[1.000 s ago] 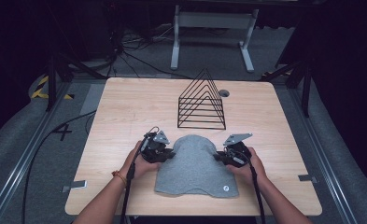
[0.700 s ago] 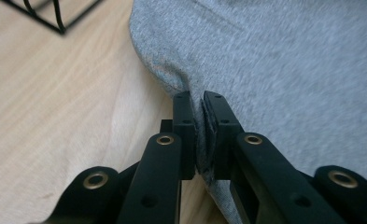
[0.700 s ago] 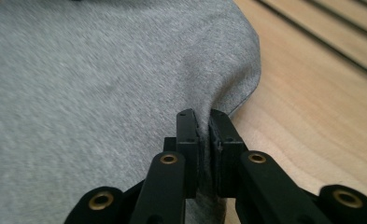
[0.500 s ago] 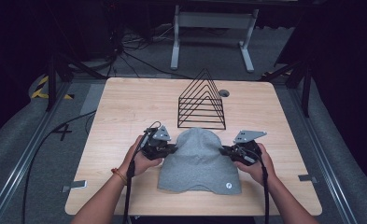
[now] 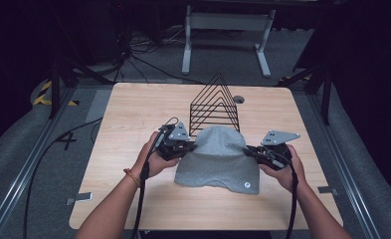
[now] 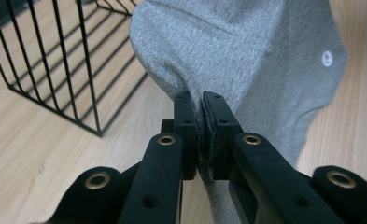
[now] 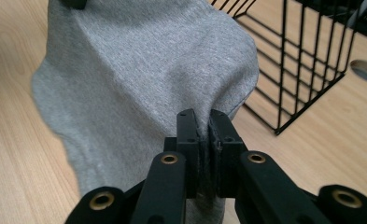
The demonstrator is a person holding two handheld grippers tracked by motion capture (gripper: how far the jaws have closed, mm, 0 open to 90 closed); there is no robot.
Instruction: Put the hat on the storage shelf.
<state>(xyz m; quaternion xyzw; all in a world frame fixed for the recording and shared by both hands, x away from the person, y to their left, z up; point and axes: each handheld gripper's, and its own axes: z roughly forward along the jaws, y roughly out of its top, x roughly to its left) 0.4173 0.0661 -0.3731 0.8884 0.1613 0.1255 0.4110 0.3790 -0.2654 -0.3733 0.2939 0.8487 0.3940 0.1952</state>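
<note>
**Ana:** High view first: where is the cloth?

**Ben:** Grey garment [image 5: 217, 158] sits near the middle of the worktop [image 5: 133, 114], its near hem draped on the wood, its upper part held off it. The left tongs [image 5: 185, 148] pinch its edge at nine o'clock, the right tongs [image 5: 251, 151] at three o'clock. The black wire rack [image 5: 215, 105] stands just behind, at twelve o'clock.

**Ana:** Left gripper view?

**Ben:** Jaws pressed together on a fold of grey fabric; the cloth hangs beyond them, a small white button [image 6: 327, 58] at two o'clock.

**Ana:** Right gripper view?

**Ben:** Same: jaws clamped on the opposite edge, rack bars at one o'clock.

**Ana:** So which step?

**Ben:** I judge it the lift, both sides gripped. The next move calls for raising both hands evenly, keeping the cloth taut, and clearing the rack.
</note>
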